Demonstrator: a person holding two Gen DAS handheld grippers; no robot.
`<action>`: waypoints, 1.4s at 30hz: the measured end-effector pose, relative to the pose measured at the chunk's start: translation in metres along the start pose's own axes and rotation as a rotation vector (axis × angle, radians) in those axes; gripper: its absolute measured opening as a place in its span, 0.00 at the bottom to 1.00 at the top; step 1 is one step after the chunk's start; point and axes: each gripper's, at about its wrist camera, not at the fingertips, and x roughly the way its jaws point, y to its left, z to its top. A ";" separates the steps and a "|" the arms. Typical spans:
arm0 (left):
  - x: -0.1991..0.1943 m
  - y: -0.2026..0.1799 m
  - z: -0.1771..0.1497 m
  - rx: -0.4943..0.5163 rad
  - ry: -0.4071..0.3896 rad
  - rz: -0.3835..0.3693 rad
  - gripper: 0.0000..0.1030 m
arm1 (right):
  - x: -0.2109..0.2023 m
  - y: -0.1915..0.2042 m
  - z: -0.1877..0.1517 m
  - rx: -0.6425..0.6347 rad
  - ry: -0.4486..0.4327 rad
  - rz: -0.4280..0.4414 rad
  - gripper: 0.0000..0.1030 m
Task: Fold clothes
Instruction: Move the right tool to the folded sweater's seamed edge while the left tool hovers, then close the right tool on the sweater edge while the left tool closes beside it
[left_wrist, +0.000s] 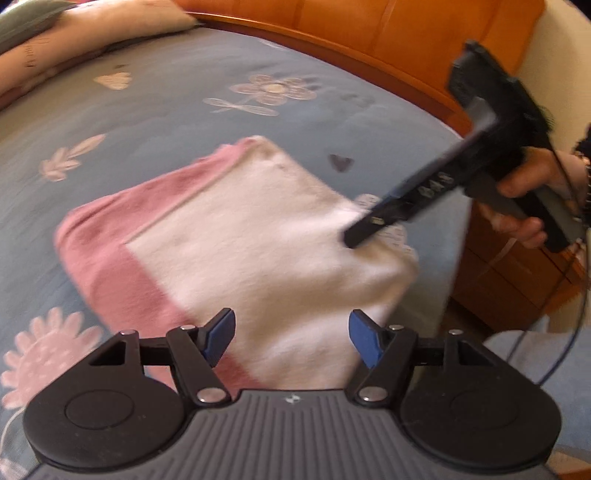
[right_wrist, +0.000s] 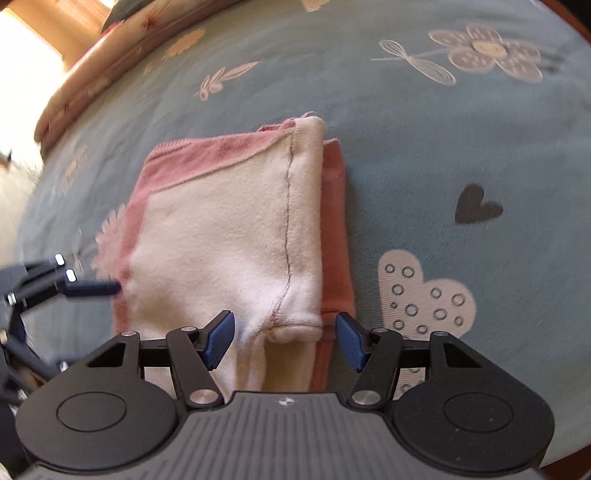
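Observation:
A folded garment (left_wrist: 236, 229), white with pink edges, lies flat on the blue flowered bedsheet (left_wrist: 184, 110). My left gripper (left_wrist: 291, 339) hovers open over its near edge, and its blue pads touch no cloth. From the right, a person's hand (left_wrist: 524, 195) brings my right gripper (left_wrist: 352, 238) down to the garment's right corner. In the right wrist view the garment (right_wrist: 229, 236) shows a dark seam line. There my right gripper (right_wrist: 284, 339) stands open above the garment's near end. My left gripper (right_wrist: 109, 287) points in at the garment's left edge.
A wooden headboard (left_wrist: 369, 29) curves along the far side of the bed. A patterned pillow (left_wrist: 74, 44) lies at the back left. A wooden nightstand (left_wrist: 517, 280) and a dangling cable (left_wrist: 569, 350) are off the bed's right edge.

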 end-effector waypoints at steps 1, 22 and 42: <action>0.002 -0.003 0.001 0.011 0.002 -0.009 0.66 | 0.001 -0.001 0.000 0.011 -0.010 0.007 0.62; 0.050 -0.033 0.023 0.068 0.038 -0.104 0.66 | 0.014 -0.030 0.067 0.015 -0.049 0.041 0.11; 0.001 0.026 0.011 -0.149 0.031 0.097 0.67 | -0.002 0.020 0.045 -0.216 0.029 -0.033 0.58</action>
